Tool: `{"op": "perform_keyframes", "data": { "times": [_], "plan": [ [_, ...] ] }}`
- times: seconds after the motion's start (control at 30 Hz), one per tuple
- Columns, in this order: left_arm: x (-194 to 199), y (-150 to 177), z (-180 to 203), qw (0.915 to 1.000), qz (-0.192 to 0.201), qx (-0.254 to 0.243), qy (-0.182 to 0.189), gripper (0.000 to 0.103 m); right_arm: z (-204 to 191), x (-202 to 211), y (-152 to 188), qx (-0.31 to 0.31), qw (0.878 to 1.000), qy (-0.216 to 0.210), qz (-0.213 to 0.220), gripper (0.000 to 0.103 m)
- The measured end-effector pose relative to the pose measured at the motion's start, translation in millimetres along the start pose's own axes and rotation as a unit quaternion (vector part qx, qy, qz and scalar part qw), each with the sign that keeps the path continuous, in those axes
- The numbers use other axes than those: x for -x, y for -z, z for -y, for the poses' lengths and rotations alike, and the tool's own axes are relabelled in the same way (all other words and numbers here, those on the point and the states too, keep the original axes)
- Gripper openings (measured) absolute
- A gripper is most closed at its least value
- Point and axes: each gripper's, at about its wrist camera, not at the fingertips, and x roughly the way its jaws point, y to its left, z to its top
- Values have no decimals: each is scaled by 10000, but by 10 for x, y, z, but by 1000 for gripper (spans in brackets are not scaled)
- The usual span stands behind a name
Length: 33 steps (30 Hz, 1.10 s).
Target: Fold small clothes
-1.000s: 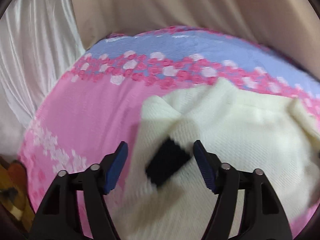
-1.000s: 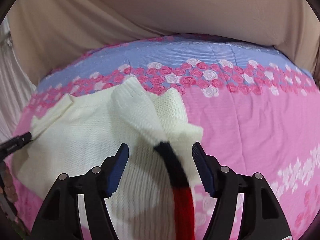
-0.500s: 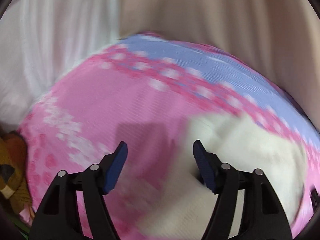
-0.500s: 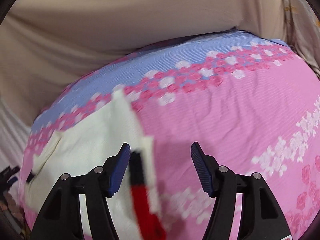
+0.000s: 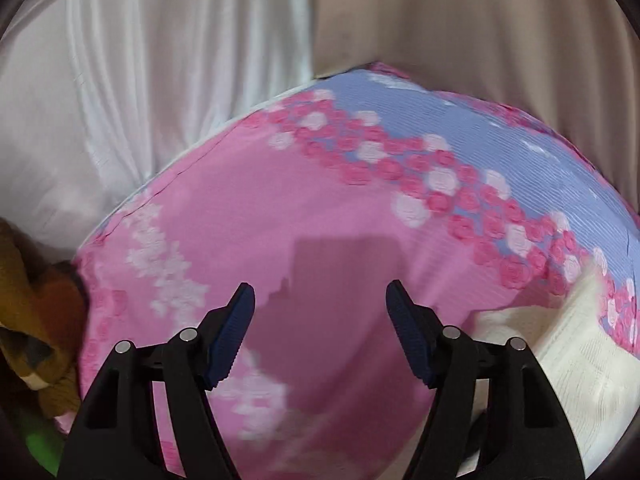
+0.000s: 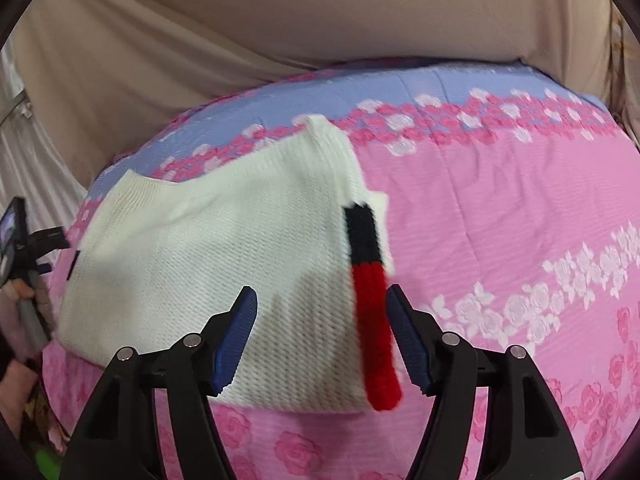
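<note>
A cream knit sweater point(image 6: 224, 248) lies folded on the pink flowered bedsheet point(image 6: 500, 220). Its sleeve is laid down along the right edge, ending in a black and red cuff point(image 6: 370, 300). My right gripper point(image 6: 320, 332) hovers over the sweater's near right corner. Its jaws are opening, and the cuff lies below them close to the right finger, gripped by neither pad. My left gripper point(image 5: 320, 332) stands open over bare pink sheet point(image 5: 320, 208) with nothing between its fingers. In the left wrist view only the sweater's edge point(image 5: 580, 360) shows, at the far right.
A beige cloth point(image 6: 320, 20) hangs behind the bed and a white curtain point(image 5: 160, 60) to its left. A brown and orange cloth point(image 5: 36, 320) lies off the bed's left corner. A hand holding a black handle point(image 6: 24, 248) shows at the left edge of the right wrist view.
My left gripper has swung left, off the sweater, to bare sheet. The sleeve that lay bunched between my right fingers now lies flat along the sweater's right edge.
</note>
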Motion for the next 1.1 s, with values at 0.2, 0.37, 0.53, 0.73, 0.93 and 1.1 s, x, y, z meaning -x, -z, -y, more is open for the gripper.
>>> {"op": "perform_keyframes", "data": {
  "times": [0.2, 0.37, 0.53, 0.73, 0.93, 1.1],
  "plan": [
    [480, 852, -315, 9855, -752, -139, 1517, 71, 261, -81, 269, -433, 9976, -318, -446, 65],
    [483, 1433, -148, 9801, -1101, -192, 1639, 74, 393, -162, 429, -984, 9901, -753, -662, 66],
    [251, 1345, -95, 9675, -1520, 312, 1996, 34, 433, -205, 373, -1296, 9838, -1107, -559, 27],
    [666, 1168, -272, 9573, -1238, 255, 2602, 9, 499, 344, 180, -1156, 9823, -1473, -53, 11],
    [977, 1619, -604, 9460, -1845, -239, 2654, 9, 789, 820, 606, -801, 9893, -1143, -434, 11],
    [987, 2210, -700, 9456, -2240, -807, 2218, 9, 1048, 789, 1303, -825, 9877, -720, -1116, 11]
  ]
}}
